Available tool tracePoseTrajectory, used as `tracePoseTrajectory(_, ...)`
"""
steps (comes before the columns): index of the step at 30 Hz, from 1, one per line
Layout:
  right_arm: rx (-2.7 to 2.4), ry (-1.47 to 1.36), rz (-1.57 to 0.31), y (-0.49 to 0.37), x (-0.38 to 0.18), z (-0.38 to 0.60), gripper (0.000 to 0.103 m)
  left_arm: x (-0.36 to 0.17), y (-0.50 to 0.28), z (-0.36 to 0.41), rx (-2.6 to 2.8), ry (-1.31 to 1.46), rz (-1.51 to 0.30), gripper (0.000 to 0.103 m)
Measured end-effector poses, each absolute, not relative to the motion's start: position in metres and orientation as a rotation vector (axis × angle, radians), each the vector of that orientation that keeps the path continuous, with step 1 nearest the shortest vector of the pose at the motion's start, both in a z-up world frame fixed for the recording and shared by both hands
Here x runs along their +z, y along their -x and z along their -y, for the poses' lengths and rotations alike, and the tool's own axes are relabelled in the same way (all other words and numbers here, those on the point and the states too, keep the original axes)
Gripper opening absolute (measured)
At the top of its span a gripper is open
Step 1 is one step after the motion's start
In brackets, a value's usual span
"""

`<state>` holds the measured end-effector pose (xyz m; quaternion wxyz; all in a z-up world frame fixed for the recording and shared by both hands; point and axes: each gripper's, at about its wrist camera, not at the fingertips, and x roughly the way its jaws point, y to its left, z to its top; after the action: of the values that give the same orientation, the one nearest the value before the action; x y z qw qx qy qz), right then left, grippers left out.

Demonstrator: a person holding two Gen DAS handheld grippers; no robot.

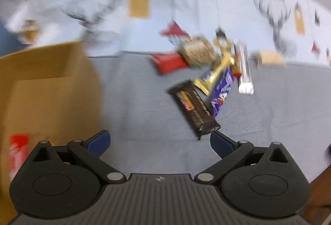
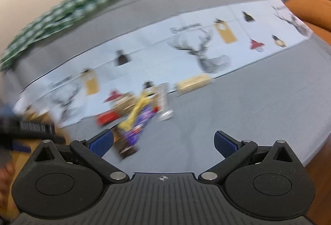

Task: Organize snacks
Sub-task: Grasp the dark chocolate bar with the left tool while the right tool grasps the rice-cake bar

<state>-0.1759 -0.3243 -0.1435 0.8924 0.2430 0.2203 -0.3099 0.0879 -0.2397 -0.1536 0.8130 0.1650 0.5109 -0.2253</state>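
Snack bars [image 1: 209,80] lie heaped at centre right of the left view on the grey table [image 1: 134,101]; a cardboard box [image 1: 47,88] stands at left. Left gripper [image 1: 159,140] and right gripper [image 2: 163,141] hover low, fingers spread, holding nothing.

A home setting is suggested: a desk covered in grey cloth [image 2: 258,101], a white festive runner printed with stag heads and gift tags [image 2: 206,47], a green-and-white patterned textile [image 2: 82,6] behind, and an orange upholstered seat [image 2: 310,8] glimpsed at the edge.
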Motion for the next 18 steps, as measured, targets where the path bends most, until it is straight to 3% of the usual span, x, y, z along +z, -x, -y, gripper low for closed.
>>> tracePoseTrajectory(6,-0.761,-0.730,-0.467,0.105,-0.183,0.451,0.102,-0.223,-0.143,0.295,-0.455,-0.344,-1.238,0.103)
tracePoseTrajectory(14,-0.937,-0.876,-0.491,-0.009,-0.238,0.564,0.102,-0.259,-0.169,0.322,-0.389,-0.415,-1.306,0.103)
tracePoseTrajectory(18,-0.919,-0.875,-0.626,-0.067,-0.272,0.592,0.103,-0.263,-0.173,0.301,-0.422,-0.387,-1.307,0.103)
